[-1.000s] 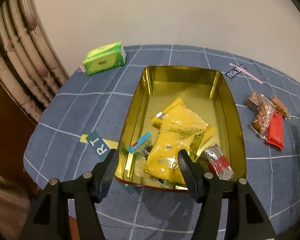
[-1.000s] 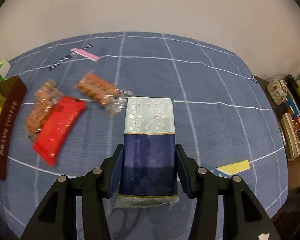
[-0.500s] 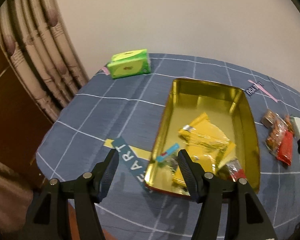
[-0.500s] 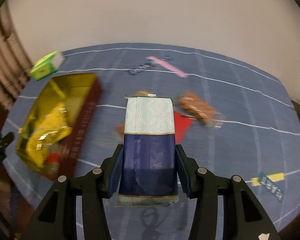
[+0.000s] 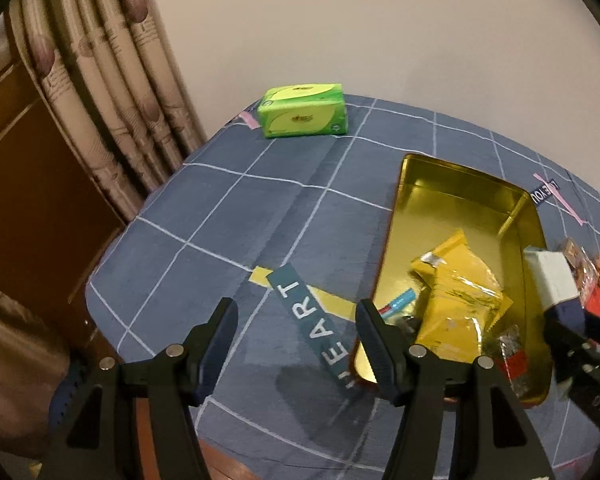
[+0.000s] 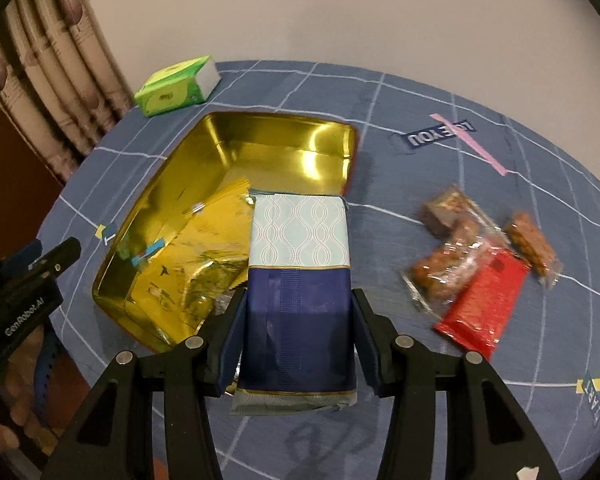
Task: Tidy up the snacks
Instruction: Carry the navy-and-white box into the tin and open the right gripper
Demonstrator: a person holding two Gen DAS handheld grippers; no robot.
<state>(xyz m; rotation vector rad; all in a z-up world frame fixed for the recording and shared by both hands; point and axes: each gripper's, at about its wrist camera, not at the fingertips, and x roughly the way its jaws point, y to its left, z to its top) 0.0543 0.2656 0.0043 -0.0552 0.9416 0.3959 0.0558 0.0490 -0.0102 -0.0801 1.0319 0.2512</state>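
My right gripper (image 6: 298,326) is shut on a navy and pale-blue snack packet (image 6: 298,264), held in the air over the near right side of the gold tin (image 6: 284,136). Yellow foil packets (image 6: 204,248) and small wrapped sweets lie inside the tin. The same packet (image 5: 552,280) and right gripper show at the right edge of the left wrist view, beside the tin (image 5: 460,188). My left gripper (image 5: 296,336) is open with nothing between its fingers, hanging above the blue checked cloth to the left of the tin.
A red packet (image 6: 480,304) and clear bags of brown snacks (image 6: 452,256) lie on the cloth right of the tin. A green tissue pack (image 6: 176,86) sits at the table's far edge. Curtains (image 5: 112,92) and a wooden panel stand to the left.
The right gripper carried the packet leftwards from open cloth to over the tin's edge. The left gripper drew back to the left, off the tin.
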